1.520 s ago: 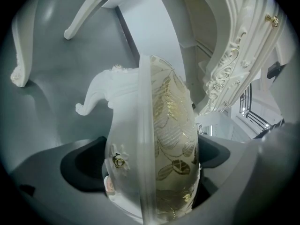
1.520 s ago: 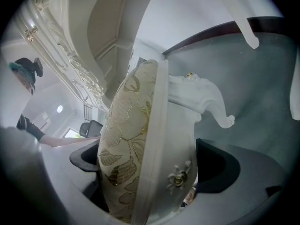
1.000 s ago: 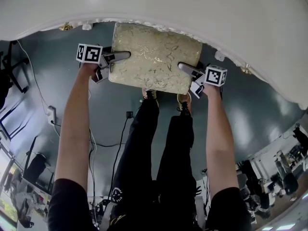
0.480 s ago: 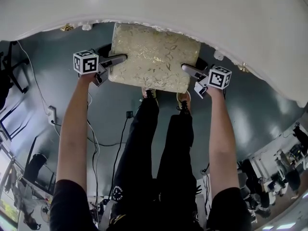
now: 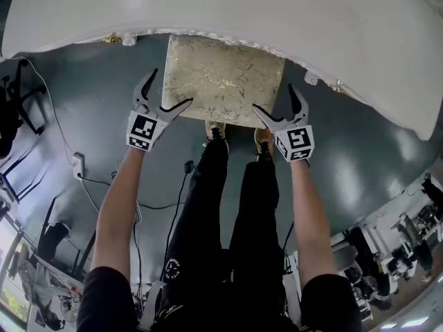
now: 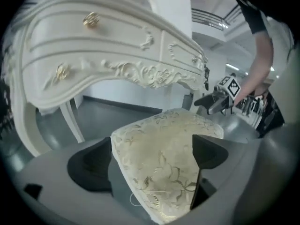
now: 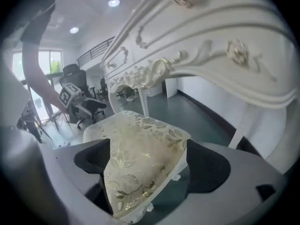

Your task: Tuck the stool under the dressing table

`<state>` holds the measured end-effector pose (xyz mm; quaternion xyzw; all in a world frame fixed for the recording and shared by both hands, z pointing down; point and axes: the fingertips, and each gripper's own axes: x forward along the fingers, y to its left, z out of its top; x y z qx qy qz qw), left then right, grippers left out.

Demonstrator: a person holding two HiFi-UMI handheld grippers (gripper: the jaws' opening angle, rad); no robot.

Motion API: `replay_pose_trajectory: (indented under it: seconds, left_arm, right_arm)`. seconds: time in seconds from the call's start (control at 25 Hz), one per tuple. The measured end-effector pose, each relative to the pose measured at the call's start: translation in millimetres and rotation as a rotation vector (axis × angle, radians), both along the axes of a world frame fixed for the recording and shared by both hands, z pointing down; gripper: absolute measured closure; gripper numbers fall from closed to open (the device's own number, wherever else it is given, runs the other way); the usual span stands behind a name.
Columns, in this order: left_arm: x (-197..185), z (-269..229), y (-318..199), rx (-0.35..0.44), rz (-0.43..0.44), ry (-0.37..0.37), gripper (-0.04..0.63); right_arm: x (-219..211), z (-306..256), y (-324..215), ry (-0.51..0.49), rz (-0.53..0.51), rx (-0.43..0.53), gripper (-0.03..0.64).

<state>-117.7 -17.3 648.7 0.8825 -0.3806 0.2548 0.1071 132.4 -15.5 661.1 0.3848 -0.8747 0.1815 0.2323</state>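
With my left gripper and right gripper open astride the stool corners, right jaws just narrowing, an uneven shove could jam it against the dressing table at 12 o'clock.

The setting reads as a large open hall of an office or lab kind, furnished for the occasion rather than lived in. An ornate white dressing table with gilt knobs and a brocade-covered stool are set on a bare, glossy grey-green floor. Cables and a power strip are left loose on that floor. Beyond, an office chair, a railed upper gallery, ceiling lights and tall windows can be seen.
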Motion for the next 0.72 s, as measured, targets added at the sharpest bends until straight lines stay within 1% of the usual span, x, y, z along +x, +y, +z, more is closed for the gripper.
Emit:
replay_pose_trajectory:
  seconds: [0.08,0.16,0.2,0.24,0.32,0.36,0.4,0.44,0.48,0.52,0.56,0.6,0.64,0.68,0.72]
  left_arm:
    - [16.2,-21.0,15.4,0.100,0.019,-0.064,0.035]
    - [30.7,-38.0,27.5,0.163,0.011,-0.083,0.035]
    - [36.1,-43.3,32.7,0.177,-0.005,-0.085,0.035]
    - [40.2,-46.0,37.9,0.179,-0.026,-0.083,0.037]
    - [45.7,-43.2,49.8,0.158,-0.074,-0.084,0.038]
    - [47.3,-38.2,56.7,0.137,-0.097,-0.089,0.040]
    - [47.9,-31.3,64.2,0.109,-0.121,-0.092,0.043]
    - [46.8,-22.2,72.0,0.066,-0.154,-0.084,0.046]
    - [42.9,-10.7,79.8,0.002,-0.208,-0.051,0.051]
    - [35.1,3.0,86.8,-0.082,-0.293,0.012,0.057]
    - [23.8,17.5,93.2,-0.176,-0.409,0.099,0.060]
    - [11.2,31.3,99.7,-0.264,-0.537,0.192,0.063]
    - [0.4,43.4,106.7,-0.335,-0.651,0.274,0.065]
    - [-6.5,53.6,113.4,-0.386,-0.736,0.336,0.067]
    - [-9.2,62.4,118.6,-0.422,-0.790,0.380,0.069]
  right_arm:
    - [-13.3,-18.7,15.4,0.063,-0.021,0.061,0.105]
    - [-28.0,-32.9,28.8,0.097,-0.047,0.109,0.124]
    - [-33.4,-37.0,35.3,0.104,-0.040,0.114,0.133]
    - [-37.4,-39.3,42.2,0.104,-0.023,0.110,0.160]
    - [-43.8,-39.9,57.3,0.105,0.001,0.098,0.206]
    - [-46.8,-38.3,65.4,0.110,0.005,0.091,0.215]
    - [-49.3,-35.3,73.9,0.108,0.013,0.075,0.240]
    - [-50.4,-30.3,82.7,0.092,0.036,0.041,0.247]
    - [-49.3,-23.0,91.1,0.057,0.080,-0.012,0.253]
    - [-45.0,-13.1,98.5,0.004,0.148,-0.080,0.256]
    - [-37.4,-1.1,105.0,-0.064,0.241,-0.157,0.255]
    - [-28.0,11.5,110.9,-0.144,0.352,-0.238,0.255]
    - [-18.7,23.5,116.4,-0.224,0.468,-0.310,0.255]
    - [-11.4,33.8,121.1,-0.291,0.570,-0.362,0.259]
    - [-6.8,42.1,124.0,-0.337,0.649,-0.389,0.276]
